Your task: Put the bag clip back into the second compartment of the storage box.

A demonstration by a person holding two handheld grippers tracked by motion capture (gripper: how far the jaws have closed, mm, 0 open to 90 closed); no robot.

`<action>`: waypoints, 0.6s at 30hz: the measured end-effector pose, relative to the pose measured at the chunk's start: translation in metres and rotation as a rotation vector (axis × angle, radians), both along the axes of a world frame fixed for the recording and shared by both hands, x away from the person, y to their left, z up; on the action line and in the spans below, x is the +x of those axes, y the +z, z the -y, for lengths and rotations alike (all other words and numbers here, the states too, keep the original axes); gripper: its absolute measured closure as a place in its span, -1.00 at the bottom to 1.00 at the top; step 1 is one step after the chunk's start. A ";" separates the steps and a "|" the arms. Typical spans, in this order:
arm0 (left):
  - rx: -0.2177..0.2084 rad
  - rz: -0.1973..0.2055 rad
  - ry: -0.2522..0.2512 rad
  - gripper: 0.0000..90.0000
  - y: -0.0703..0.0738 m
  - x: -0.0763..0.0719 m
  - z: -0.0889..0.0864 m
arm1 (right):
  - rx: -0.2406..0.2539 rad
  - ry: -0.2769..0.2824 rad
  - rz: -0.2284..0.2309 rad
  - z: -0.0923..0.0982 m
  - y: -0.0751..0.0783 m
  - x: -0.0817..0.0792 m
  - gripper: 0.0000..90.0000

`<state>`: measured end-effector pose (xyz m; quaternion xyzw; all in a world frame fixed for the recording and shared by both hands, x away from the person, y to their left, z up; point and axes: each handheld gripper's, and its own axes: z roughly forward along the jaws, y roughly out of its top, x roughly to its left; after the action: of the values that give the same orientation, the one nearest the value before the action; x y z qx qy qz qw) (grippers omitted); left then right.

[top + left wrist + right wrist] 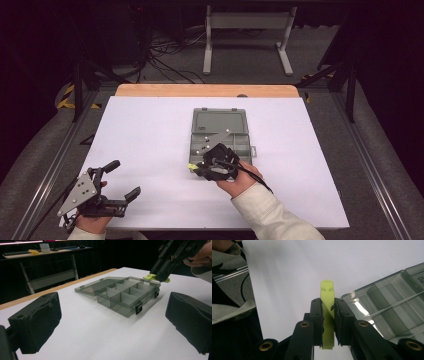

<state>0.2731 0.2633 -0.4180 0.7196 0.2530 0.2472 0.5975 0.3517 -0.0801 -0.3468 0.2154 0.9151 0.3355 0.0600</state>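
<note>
On the left of the high view, the left gripper (121,178) rests near the front left corner of the white bench (150,150), held by a hand (90,222) at the bottom edge. Its jaws stand wide apart and released, with nothing between them; in the left gripper view the two black pads (37,320) frame bare white surface. A grey three-cornered plate (80,192) sits on top of it.

Between that gripper and the middle lies a broad stretch of unoccupied bench, and the far left and near edges have open room too.

In the middle sits a grey translucent compartment box (220,132), its lid (220,121) laid open flat toward the far side, the divided tray nearer the person. Two dark latches (138,308) hang on its front wall in the left gripper view. A small mark of writing shows on the lid in the right gripper view but is too small to read; no brand can be made out.

Just at the box's near left corner, the right gripper (197,168) is clenched on a yellow-green clip (327,315), the jaws pressing its flat sides, its tip sticking out ahead of them over the bench beside the box's edge. The right hand (240,180) and a pale sleeve (270,215) reach in from the bottom right.

To the right of the box the bench is bare out to its right edge. A wooden strip (207,90) runs along the far edge.
</note>
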 end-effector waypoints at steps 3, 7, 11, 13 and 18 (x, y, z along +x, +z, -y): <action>0.001 0.000 0.000 -0.98 0.000 0.000 0.000 | 0.008 -0.017 0.007 0.003 0.004 0.007 0.74; 0.000 0.000 0.000 -0.98 0.000 0.000 0.000 | 0.010 -0.042 0.018 0.006 0.006 0.017 0.74; -0.002 0.001 0.001 -0.98 0.000 0.000 0.000 | 0.010 -0.060 0.021 0.008 0.007 0.025 0.74; -0.005 0.002 0.002 -0.98 0.000 0.000 0.000 | 0.010 -0.072 0.026 0.009 0.008 0.031 0.74; -0.001 0.001 0.001 -0.98 0.000 0.000 0.000 | 0.014 -0.095 0.031 0.012 0.010 0.042 0.74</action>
<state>0.2735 0.2638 -0.4182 0.7189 0.2533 0.2479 0.5980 0.3939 -0.0918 -0.3365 0.2539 0.9004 0.3421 0.0885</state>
